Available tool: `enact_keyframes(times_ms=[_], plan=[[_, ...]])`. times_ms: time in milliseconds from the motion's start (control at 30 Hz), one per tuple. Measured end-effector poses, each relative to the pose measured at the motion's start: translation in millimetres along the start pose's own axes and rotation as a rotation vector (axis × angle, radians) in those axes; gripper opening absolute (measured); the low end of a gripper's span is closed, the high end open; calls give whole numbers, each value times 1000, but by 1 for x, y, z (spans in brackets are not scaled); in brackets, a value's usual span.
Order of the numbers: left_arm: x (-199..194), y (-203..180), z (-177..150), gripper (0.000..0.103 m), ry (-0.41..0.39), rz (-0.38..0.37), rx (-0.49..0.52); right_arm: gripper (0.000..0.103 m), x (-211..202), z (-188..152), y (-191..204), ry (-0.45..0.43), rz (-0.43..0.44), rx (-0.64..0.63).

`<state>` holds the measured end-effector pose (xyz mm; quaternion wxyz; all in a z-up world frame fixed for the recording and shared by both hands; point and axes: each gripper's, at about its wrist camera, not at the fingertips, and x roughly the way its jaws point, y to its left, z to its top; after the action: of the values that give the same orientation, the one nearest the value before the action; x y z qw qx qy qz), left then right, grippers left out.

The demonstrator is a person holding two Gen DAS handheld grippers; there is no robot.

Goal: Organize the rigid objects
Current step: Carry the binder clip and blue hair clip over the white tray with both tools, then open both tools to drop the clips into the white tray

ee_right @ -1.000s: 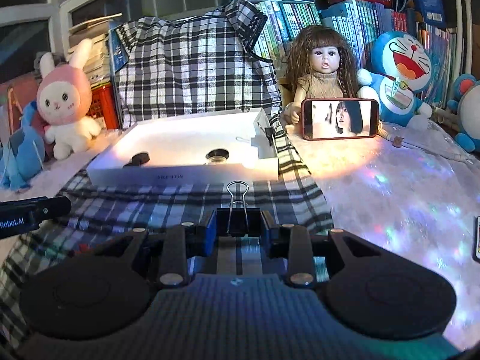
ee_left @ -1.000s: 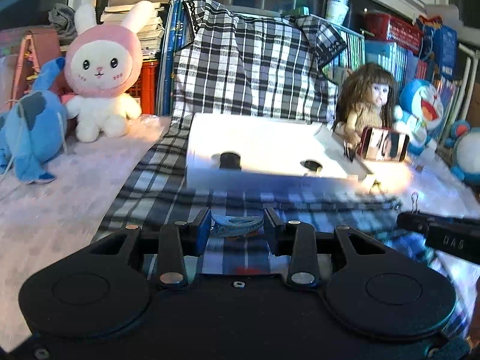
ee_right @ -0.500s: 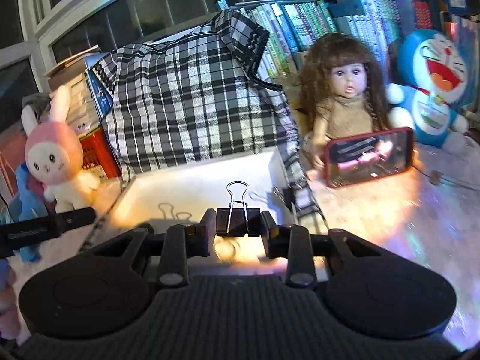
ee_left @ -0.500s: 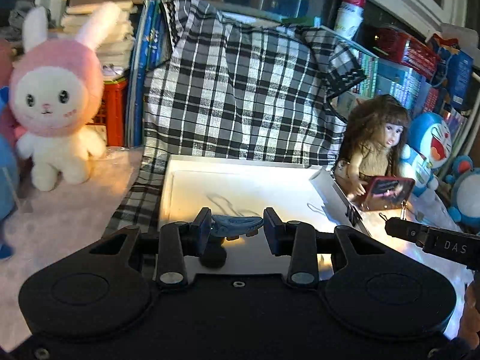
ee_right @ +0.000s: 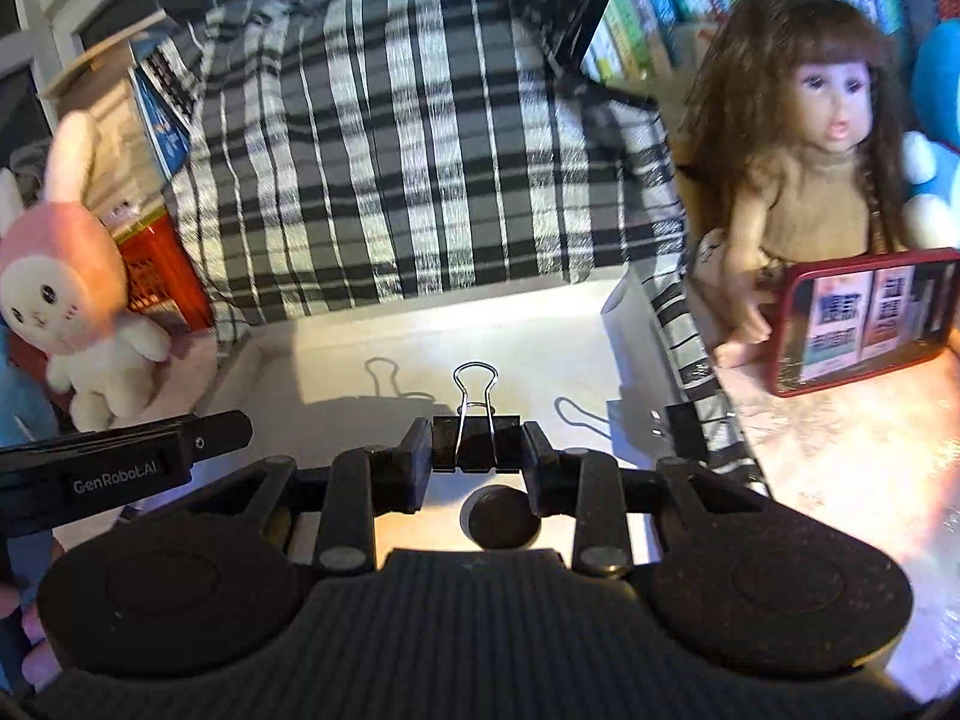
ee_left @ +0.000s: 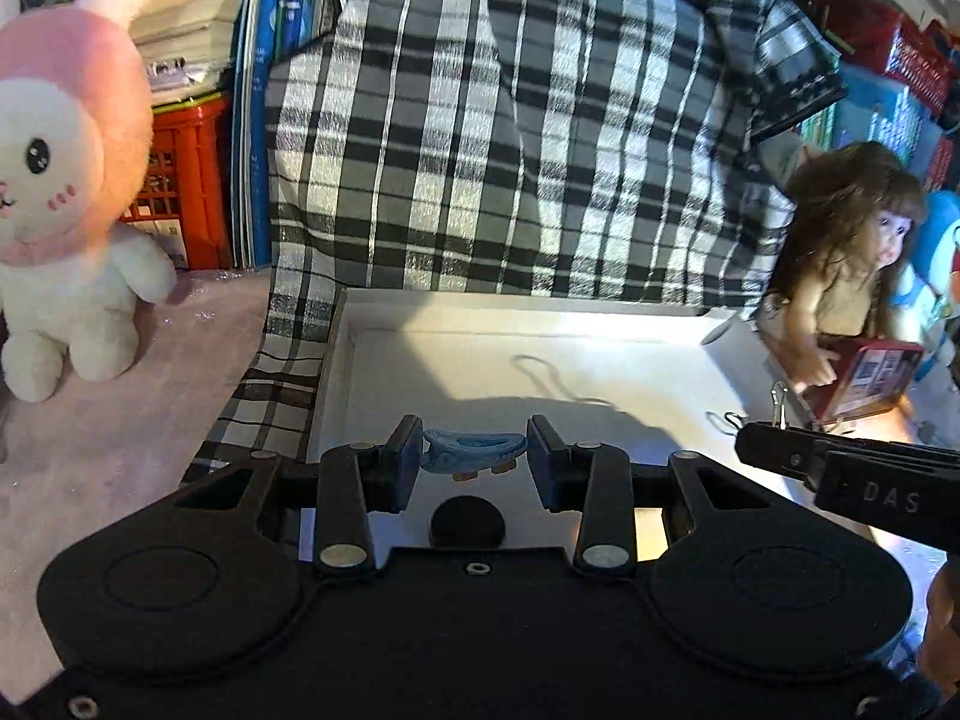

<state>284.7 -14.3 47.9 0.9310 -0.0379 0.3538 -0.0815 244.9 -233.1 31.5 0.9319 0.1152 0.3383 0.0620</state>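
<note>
Both grippers advanced over white tray [ee_left: 600, 324].

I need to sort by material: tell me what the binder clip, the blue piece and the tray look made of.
Binder clip: matte black body, probably painted metal, with shiny bare wire handles. Blue piece: likely moulded plastic, with a dull ridged surface and small tan studs underneath. Tray: flat matte white, with thin folded-looking walls, probably cardboard.

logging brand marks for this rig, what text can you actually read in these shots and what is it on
"DAS": on the side of the right gripper, seen from the left wrist view.
"GenRobot.AI": on the side of the left gripper, seen from the right wrist view.
Phone screen: printed blocks, too blurred to read.
Book spines behind the doll: too small to read.
Red crate label: unreadable.
</note>
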Motion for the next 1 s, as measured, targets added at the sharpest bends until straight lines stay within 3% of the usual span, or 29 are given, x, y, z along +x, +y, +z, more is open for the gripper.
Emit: enact_keyframes(times_ms=[433, 900, 1000], plan=[[45, 2, -6, 36, 41, 43, 21, 37, 46, -5, -1, 46, -48, -50], [52, -5, -13, 36, 32, 84, 88, 36, 51, -9, 5, 41, -62, -93], [51, -5, -13, 37, 32, 83, 94, 40, 49, -9, 5, 36, -59, -87]])
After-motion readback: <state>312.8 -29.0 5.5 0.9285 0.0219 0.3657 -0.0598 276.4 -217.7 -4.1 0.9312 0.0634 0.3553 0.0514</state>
